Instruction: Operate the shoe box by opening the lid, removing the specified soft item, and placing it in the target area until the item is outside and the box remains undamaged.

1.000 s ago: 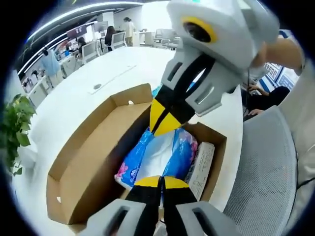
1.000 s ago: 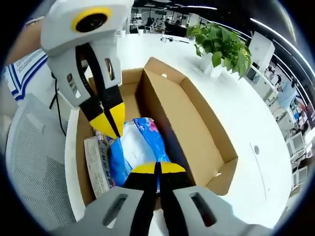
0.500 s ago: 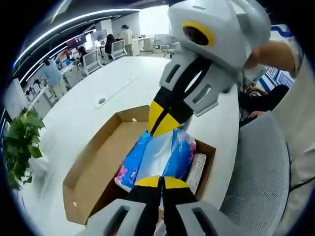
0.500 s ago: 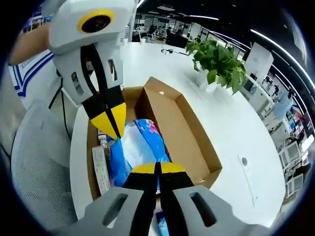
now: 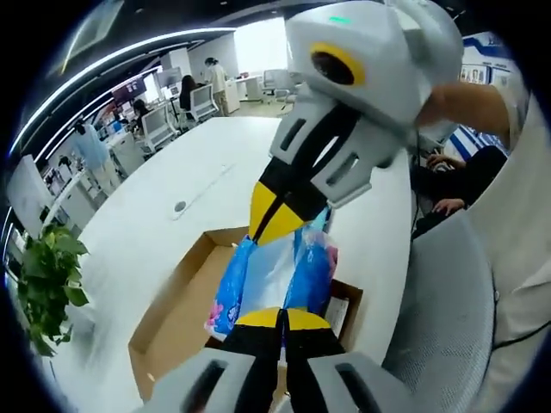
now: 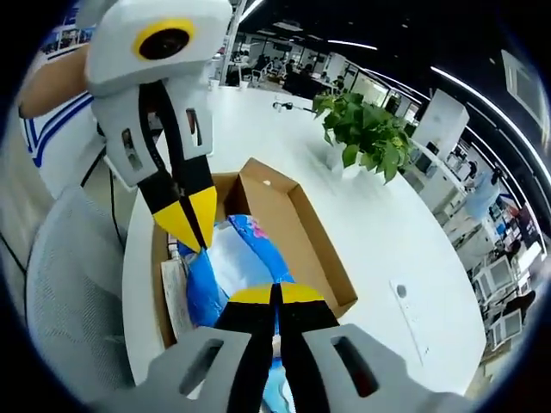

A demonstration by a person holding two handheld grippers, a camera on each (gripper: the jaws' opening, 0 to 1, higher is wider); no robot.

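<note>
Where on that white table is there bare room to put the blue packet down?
The white table lies bare between the cardboard box and the potted plant. The box is crowded: both grippers, left and right, hold the blue packet there, beside the grey chair.

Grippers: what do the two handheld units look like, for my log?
Both match: the left gripper and right gripper have pale grey moulded bodies with slotted arms, black fingers with yellow tips, and a yellow-ringed lens housing. A white sleeve with blue stripes shows behind.
</note>
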